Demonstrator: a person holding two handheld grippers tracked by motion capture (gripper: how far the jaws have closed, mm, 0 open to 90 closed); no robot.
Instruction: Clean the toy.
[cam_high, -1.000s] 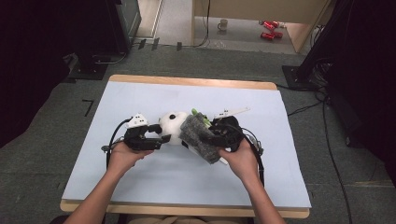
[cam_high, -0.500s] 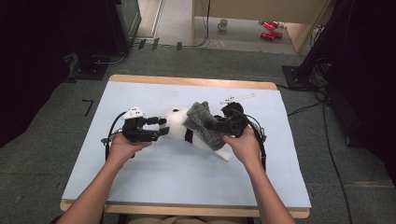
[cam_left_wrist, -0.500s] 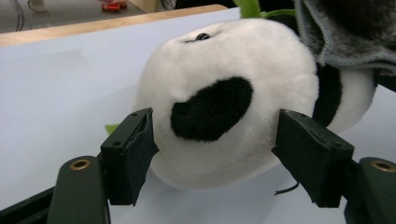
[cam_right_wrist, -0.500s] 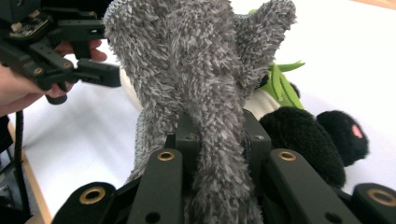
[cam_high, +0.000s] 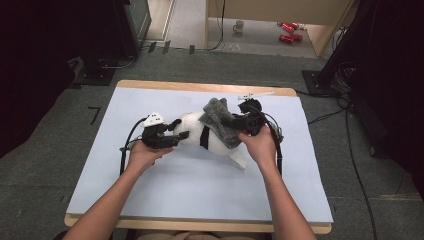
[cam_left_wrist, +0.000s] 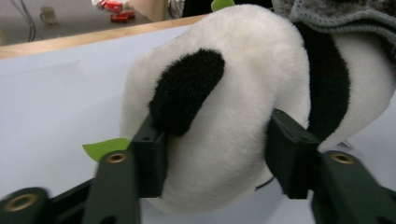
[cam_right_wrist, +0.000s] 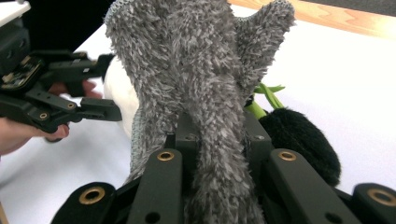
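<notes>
Your left gripper has just been closing its fingers onto the plush panda lying mid-bench, while your right gripper clamps the grey fuzzy cloth draped over it

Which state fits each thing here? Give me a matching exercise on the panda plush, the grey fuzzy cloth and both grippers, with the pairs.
1. black-and-white panda plush toy
2. grey fuzzy knitted cloth
3. left gripper
4. right gripper

a. pinches the grey cloth
b. lies on the pale blue table cover
c. jaws squeeze the plush's white head
d. draped over the panda's body

Pairs: 1-b, 2-d, 3-c, 4-a
</notes>
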